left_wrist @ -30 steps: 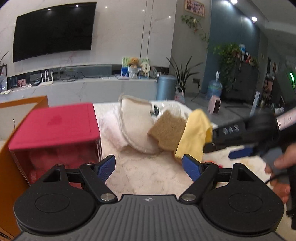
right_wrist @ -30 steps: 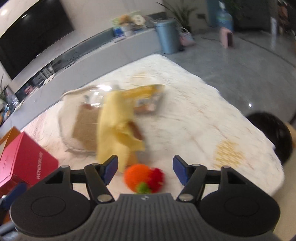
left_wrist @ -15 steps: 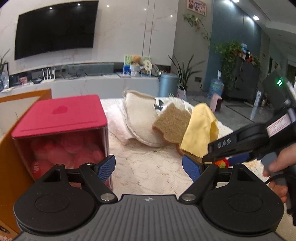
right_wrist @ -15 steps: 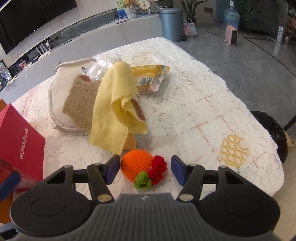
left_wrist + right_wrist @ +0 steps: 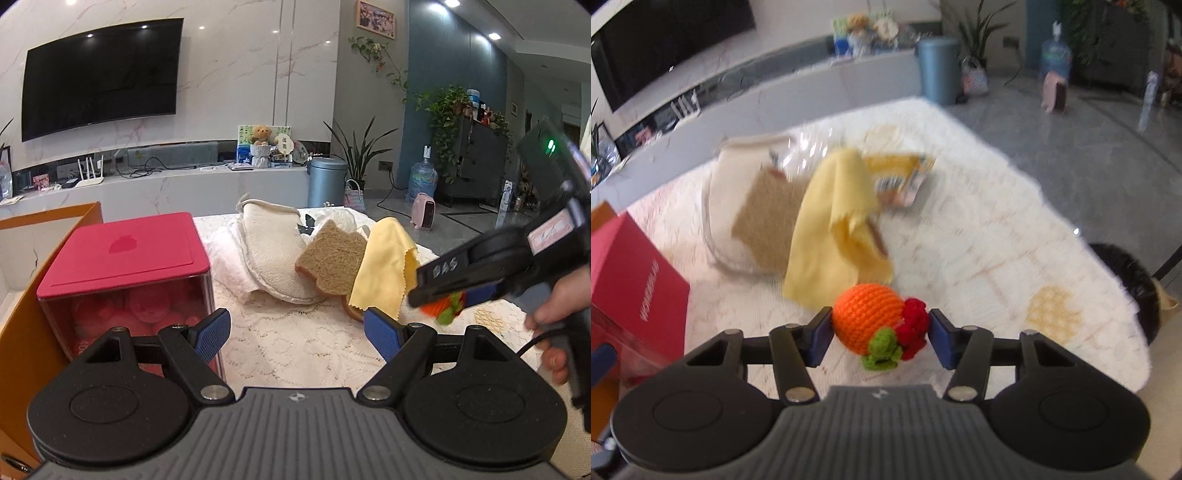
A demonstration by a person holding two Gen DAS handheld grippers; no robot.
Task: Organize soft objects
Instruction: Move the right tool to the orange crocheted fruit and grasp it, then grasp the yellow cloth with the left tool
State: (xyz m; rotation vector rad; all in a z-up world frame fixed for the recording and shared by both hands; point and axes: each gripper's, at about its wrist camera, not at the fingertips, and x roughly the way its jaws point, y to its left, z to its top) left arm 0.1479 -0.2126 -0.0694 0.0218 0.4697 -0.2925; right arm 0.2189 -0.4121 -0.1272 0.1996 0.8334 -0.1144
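Note:
My right gripper (image 5: 881, 334) is shut on an orange crocheted toy (image 5: 868, 317) with red and green bits, held just above the white lace tablecloth (image 5: 979, 240). In the left wrist view the right gripper (image 5: 439, 295) shows at the right with the toy (image 5: 443, 308) between its fingers. My left gripper (image 5: 297, 334) is open and empty, low over the cloth. Beyond it lies a pile: a cream mitt (image 5: 269, 254), a brown toast-shaped sponge (image 5: 332, 258) and a yellow cloth (image 5: 384, 266).
A red lidded box (image 5: 122, 273) with pink soft items inside stands at the left, beside an orange box wall (image 5: 22, 325). A yellow snack packet (image 5: 901, 177) and clear plastic lie behind the pile. The table edge drops off at the right (image 5: 1089, 258).
My right gripper has closed on the orange crocheted toy and lifted it slightly. The left gripper has stayed about where it was, still open.

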